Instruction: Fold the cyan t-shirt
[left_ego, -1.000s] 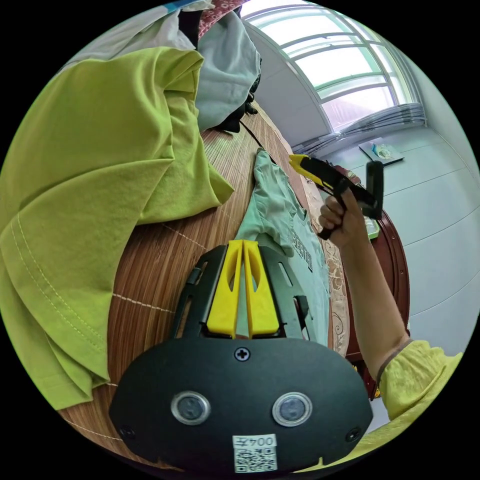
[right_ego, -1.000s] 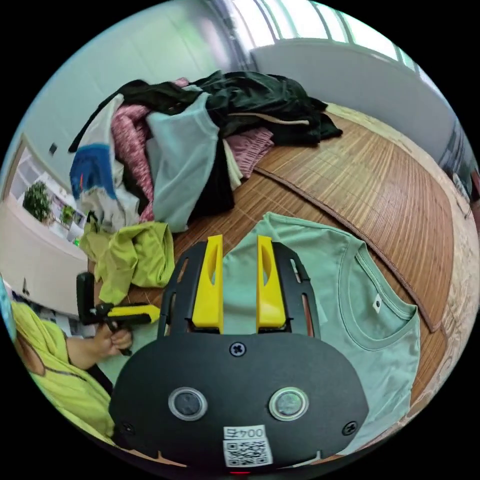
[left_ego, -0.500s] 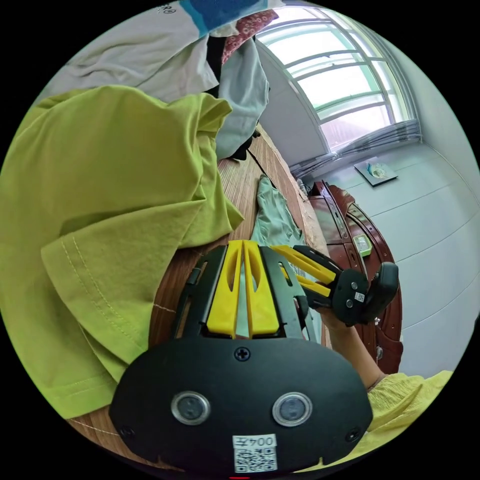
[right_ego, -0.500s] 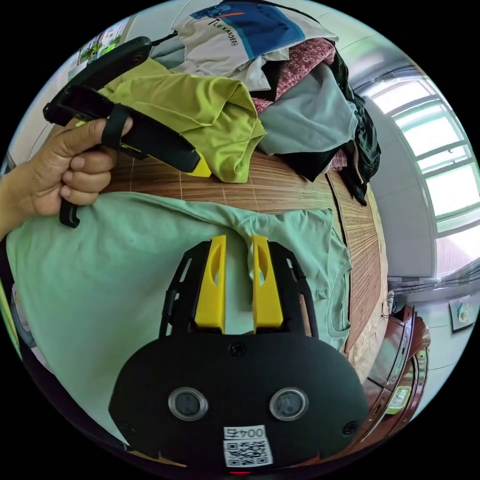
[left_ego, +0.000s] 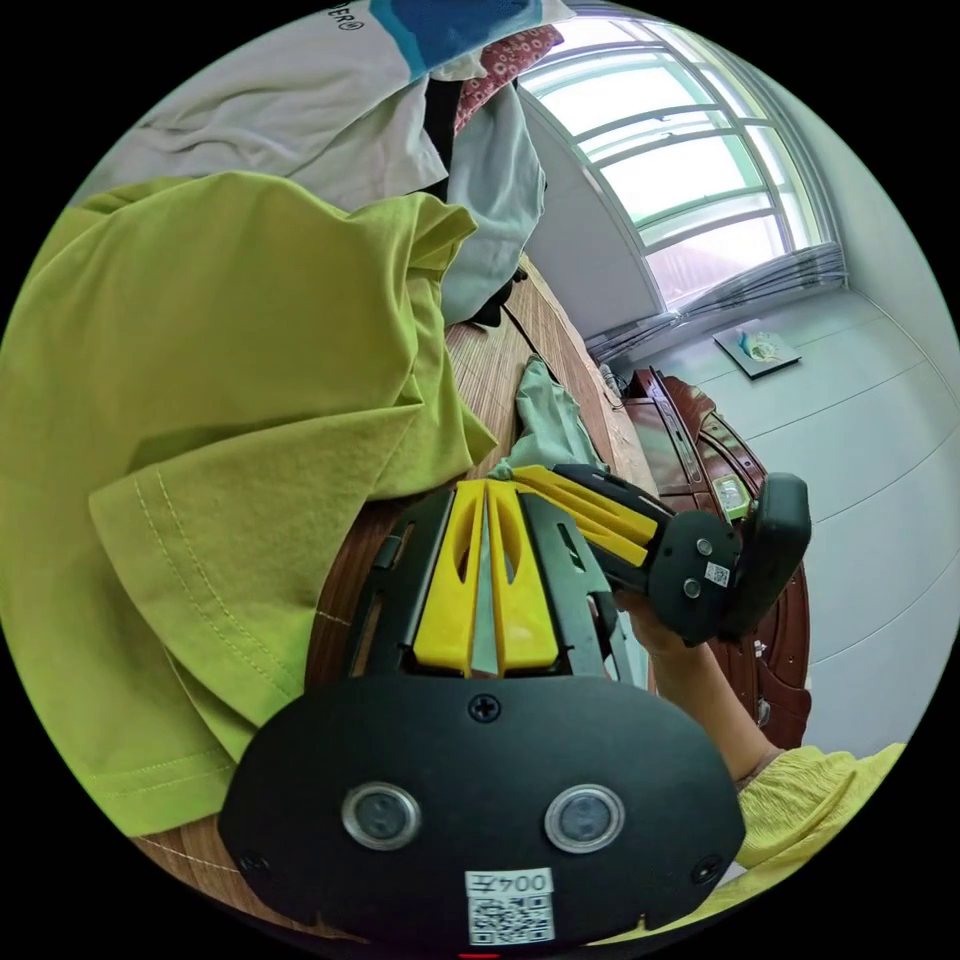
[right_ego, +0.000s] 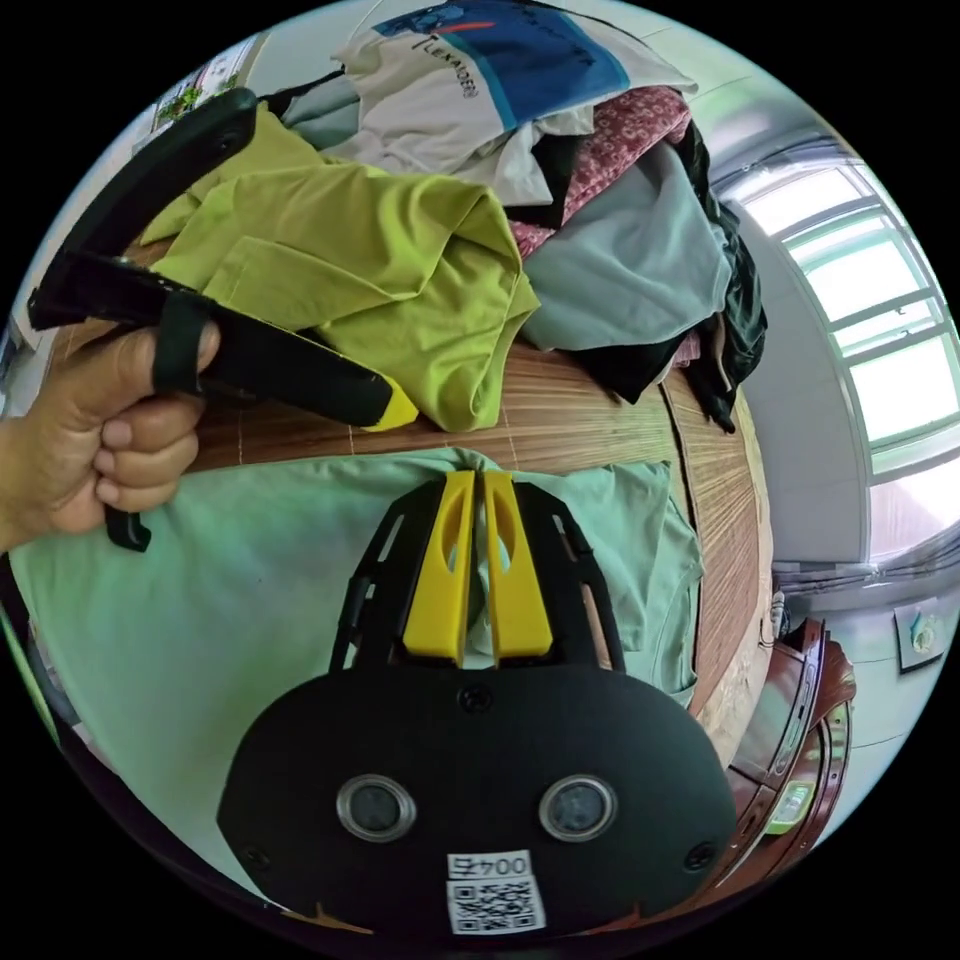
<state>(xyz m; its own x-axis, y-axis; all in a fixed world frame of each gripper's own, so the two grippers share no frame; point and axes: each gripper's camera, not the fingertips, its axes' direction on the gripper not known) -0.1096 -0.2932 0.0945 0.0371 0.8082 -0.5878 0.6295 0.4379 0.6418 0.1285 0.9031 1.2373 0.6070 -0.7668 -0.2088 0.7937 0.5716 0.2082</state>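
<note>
Right gripper view, tool (right_ego: 478, 478) pinching cyan t-shirt (right_ego: 230, 610)

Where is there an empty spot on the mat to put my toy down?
The best bare patch is the brown bamboo mat between the laid-out cyan t-shirt and the heaped pile of clothes, running on past the shirt's collar. The strip beside the crumpled lime-green t-shirt is narrow, and both claws work there.

cyan t-shirt (right_ego: 250, 600) hem behind right claw (right_ego: 478, 478)
</note>
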